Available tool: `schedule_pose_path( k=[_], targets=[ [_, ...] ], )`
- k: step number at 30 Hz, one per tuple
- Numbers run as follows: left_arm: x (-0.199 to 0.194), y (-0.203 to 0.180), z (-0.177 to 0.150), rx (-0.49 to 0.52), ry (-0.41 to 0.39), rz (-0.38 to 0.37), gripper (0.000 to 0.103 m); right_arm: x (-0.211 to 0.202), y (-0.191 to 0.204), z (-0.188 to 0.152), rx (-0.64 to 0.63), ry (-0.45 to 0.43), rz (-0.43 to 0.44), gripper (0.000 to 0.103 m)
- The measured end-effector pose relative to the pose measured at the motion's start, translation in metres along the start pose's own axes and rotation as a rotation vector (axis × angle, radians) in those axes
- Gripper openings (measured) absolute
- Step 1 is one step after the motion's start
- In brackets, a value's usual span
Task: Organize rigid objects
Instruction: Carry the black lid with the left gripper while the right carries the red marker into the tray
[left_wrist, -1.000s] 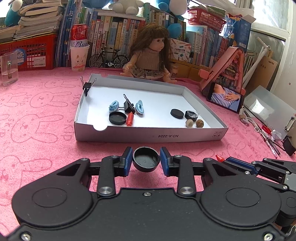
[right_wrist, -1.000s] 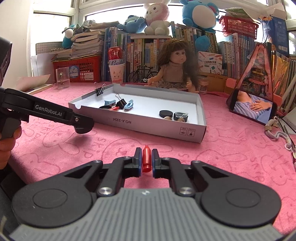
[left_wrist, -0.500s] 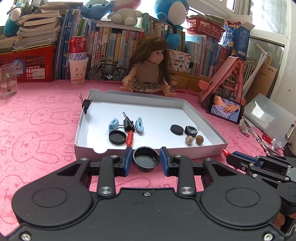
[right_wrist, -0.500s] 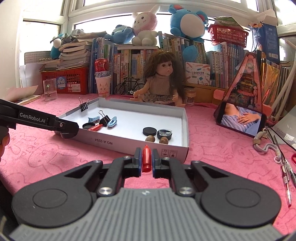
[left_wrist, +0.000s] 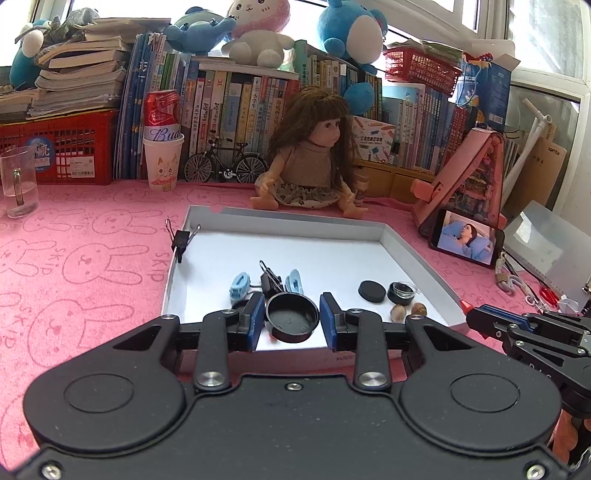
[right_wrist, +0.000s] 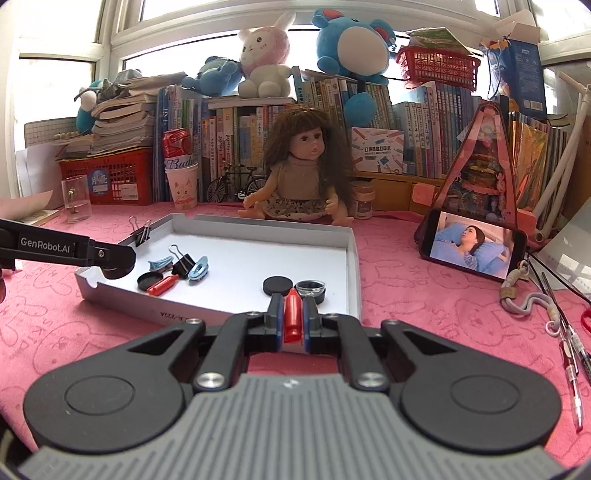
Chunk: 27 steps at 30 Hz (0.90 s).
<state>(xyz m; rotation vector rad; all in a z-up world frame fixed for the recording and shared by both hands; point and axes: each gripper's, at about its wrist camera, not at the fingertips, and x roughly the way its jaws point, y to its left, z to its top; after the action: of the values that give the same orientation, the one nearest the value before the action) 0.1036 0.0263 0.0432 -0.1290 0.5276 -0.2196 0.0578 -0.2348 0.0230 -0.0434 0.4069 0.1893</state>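
While a pink rabbit-print tabletop (left_wrist: 92, 266) runs back to shelved books under a bright window, a glass mug (left_wrist: 18, 181) stands far left. Next, the left gripper (left_wrist: 292, 317) clamps a black round cap (left_wrist: 292, 321) over the white tray (left_wrist: 288, 218) (clips, discs, nuts inside). Rightward, the right gripper (right_wrist: 293, 323) pinches a red cap (right_wrist: 293, 317) at the tray's near edge, partly hiding a black ring (right_wrist: 311, 287). A propped phone (right_wrist: 472, 248) stands far right.

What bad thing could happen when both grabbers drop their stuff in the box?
The black cap in the left gripper might land on the clips crowded beneath and roll. The red cap in the right gripper could knock the small jar just ahead.
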Motion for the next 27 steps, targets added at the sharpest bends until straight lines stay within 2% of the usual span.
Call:
schedule_pose_path(
  k=[6,27],
  targets=[
    [0.014,0.006,0.007,-0.002,-0.001,0.028,0.031,0.016,-0.006,0.008,0.035,0.013,-0.009,0.014],
    [0.051,0.021,0.002,-0.037,0.043,0.080,0.031,0.057,-0.006,0.009,0.030,0.052,-0.090,0.014]
  ],
)
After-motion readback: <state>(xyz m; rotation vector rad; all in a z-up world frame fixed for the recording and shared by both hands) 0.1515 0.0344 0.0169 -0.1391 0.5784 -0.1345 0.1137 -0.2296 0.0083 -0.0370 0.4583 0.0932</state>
